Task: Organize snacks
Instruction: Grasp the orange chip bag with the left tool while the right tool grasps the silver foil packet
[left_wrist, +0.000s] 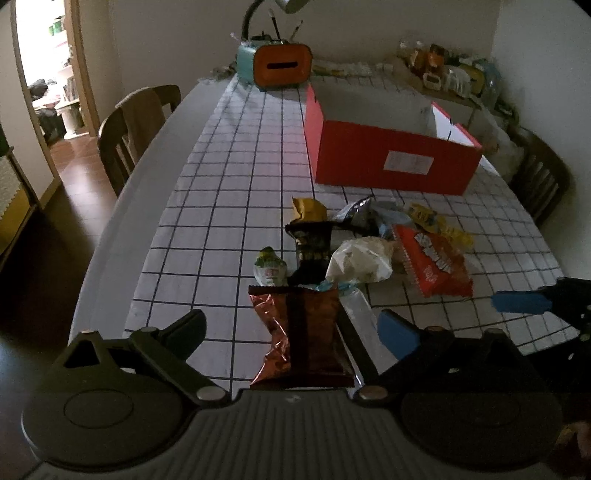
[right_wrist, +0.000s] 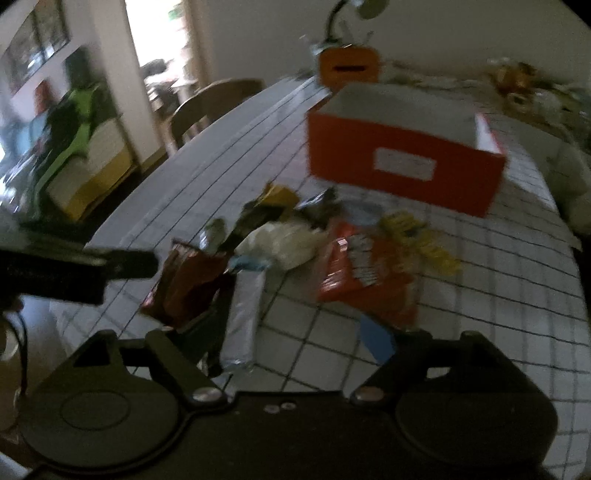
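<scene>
A pile of snack packets lies on the checked tablecloth (left_wrist: 221, 206): a shiny red-brown packet (left_wrist: 299, 332) nearest, a clear wrapped bar (left_wrist: 356, 314), a black packet (left_wrist: 312, 243), a white bag (left_wrist: 360, 260), an orange packet (left_wrist: 434, 260) and yellow sweets (left_wrist: 439, 223). An open red box (left_wrist: 391, 162) stands behind them. My left gripper (left_wrist: 295, 332) is open, its fingers either side of the red-brown packet. My right gripper (right_wrist: 284, 339) is open low over the clear bar (right_wrist: 243, 321), beside the orange packet (right_wrist: 365, 275); its blue finger (left_wrist: 521, 301) shows in the left wrist view.
An orange and teal tissue box (left_wrist: 277, 66) with a lamp stands at the far end. Cluttered items (left_wrist: 447, 70) sit at the far right. Wooden chairs stand on the left (left_wrist: 136, 125) and right (left_wrist: 539, 177). The table edge curves along the left.
</scene>
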